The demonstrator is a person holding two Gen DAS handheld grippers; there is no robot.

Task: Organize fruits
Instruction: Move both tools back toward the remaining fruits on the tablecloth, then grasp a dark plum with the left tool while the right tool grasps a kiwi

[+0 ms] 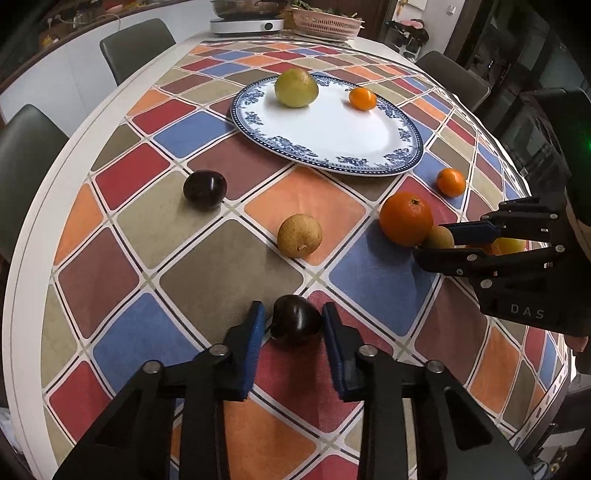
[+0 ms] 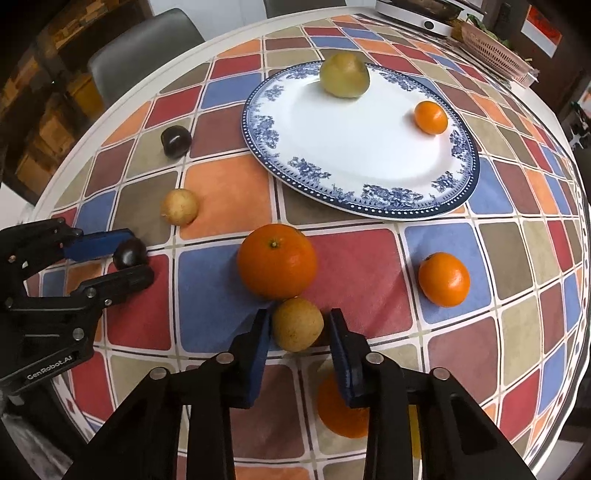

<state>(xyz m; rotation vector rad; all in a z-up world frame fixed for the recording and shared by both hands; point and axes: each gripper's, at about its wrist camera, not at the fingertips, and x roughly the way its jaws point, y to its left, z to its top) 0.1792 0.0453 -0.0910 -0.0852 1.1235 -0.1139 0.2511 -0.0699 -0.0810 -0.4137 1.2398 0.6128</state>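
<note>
Closest in the left wrist view, the left gripper (image 1: 293, 319) points steeply down at the surface (image 1: 44, 184), its jaws closed in on a dark purple fruit (image 1: 294, 319). That fruit is slightly heart-shaped, its narrower end toward 3 o'clock, and both blue pads look pressed to its sides.

Just ahead of the other camera, the right gripper (image 2: 298, 328) has its jaws drawn in on a small tan fruit (image 2: 297, 324), which is round with no clear long axis. It touches a large orange (image 2: 277, 260) at its 12 o'clock. Beneath the right-hand finger lies another orange fruit (image 2: 343, 410), mostly hidden.

On the checked tablecloth (image 1: 207, 273), seen from the left wrist, a second tan fruit (image 1: 299, 235) sits at 12 o'clock from the held dark one, stem scar facing down toward the camera. A second dark fruit (image 1: 205, 189) lies at 10 o'clock, well apart. A small orange (image 1: 451, 181) rests near the plate's edge, at 2 o'clock.

Farther off is the blue-rimmed oval plate (image 1: 332, 162), its long axis running from 10 o'clock to 4 o'clock. It carries a yellow-green fruit (image 1: 296, 88) at the far side and a small mandarin (image 1: 362, 98) to its right, the two apart.

At the far end stand a white cooker base (image 1: 246, 26) and a pink basket (image 1: 325, 20). Grey chairs (image 1: 136, 46) ring the left side.
</note>
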